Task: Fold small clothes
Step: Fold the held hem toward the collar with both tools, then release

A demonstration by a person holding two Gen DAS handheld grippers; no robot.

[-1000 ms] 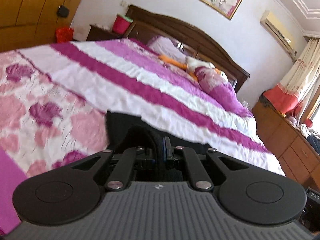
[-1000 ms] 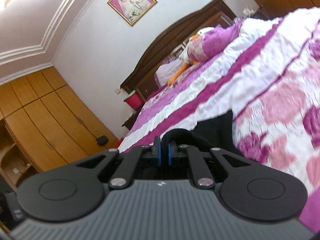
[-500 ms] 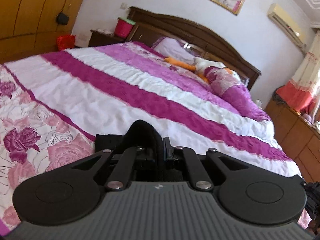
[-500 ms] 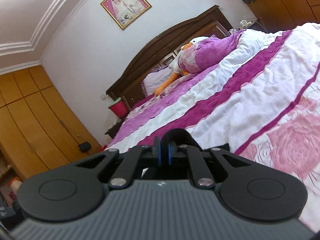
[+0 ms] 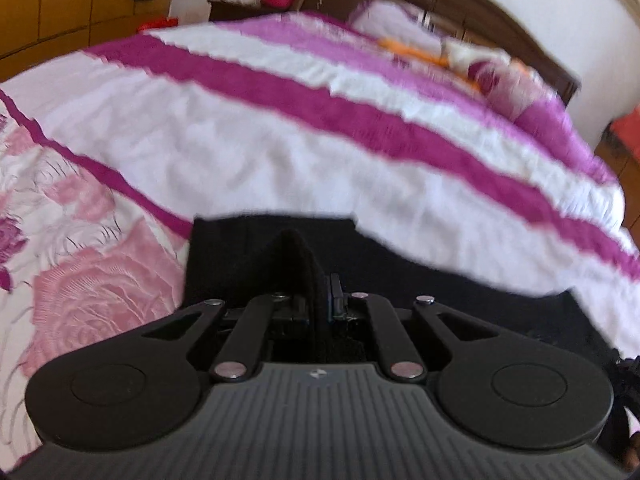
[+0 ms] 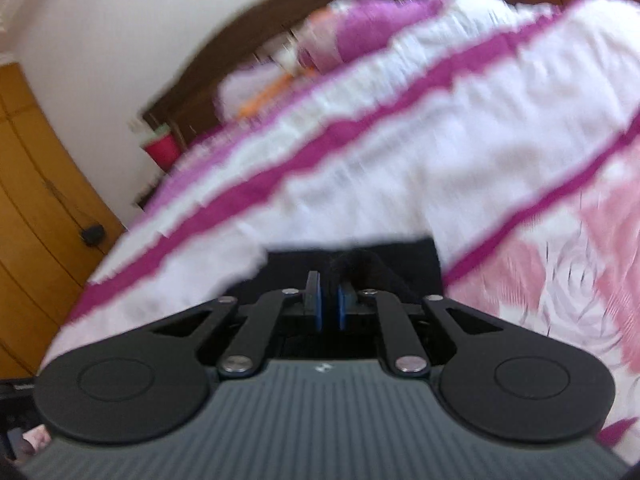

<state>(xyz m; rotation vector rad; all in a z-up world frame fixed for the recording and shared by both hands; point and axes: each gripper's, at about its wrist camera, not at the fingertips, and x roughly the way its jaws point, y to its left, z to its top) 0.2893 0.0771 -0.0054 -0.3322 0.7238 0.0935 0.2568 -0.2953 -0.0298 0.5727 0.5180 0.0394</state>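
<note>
- The left gripper (image 5: pixel 320 300) is pinched tight on a bump of the black cloth (image 5: pixel 248 256). Its fingers are almost touching, with only the cloth between them.
- The right gripper (image 6: pixel 329 304) is open just a crack. Blue pads (image 6: pixel 318 312) show on both fingers. A fold of the cloth (image 6: pixel 360 266) bunches at its tips, a bit toward 1 o'clock. The picture is too blurry to tell if the cloth is truly pinched there.
- The cloth lies low on the bed (image 5: pixel 280 152), right in front of both grippers. In the left view its flat edge runs from 10 o'clock to 1 o'clock above the fingers. More black cloth trails off toward 4 o'clock.
- The bed has pink and white stripes, and big pink roses (image 5: pixel 104 292) at 9 o'clock in the left view.
- Both views are smeared, so the hands look to be moving fast.
- What could go wrong:
- If the right side lets go too soon, that corner may flop and the fold will end up crooked.
- If one hand pulls harder than the other, the cloth may stretch or slip out of the pinch.
- If the grippers press down into the soft bed, they may grab the blanket too and drag it along.
- Fast moves may make the cloth bunch up and not lie flat.
</note>
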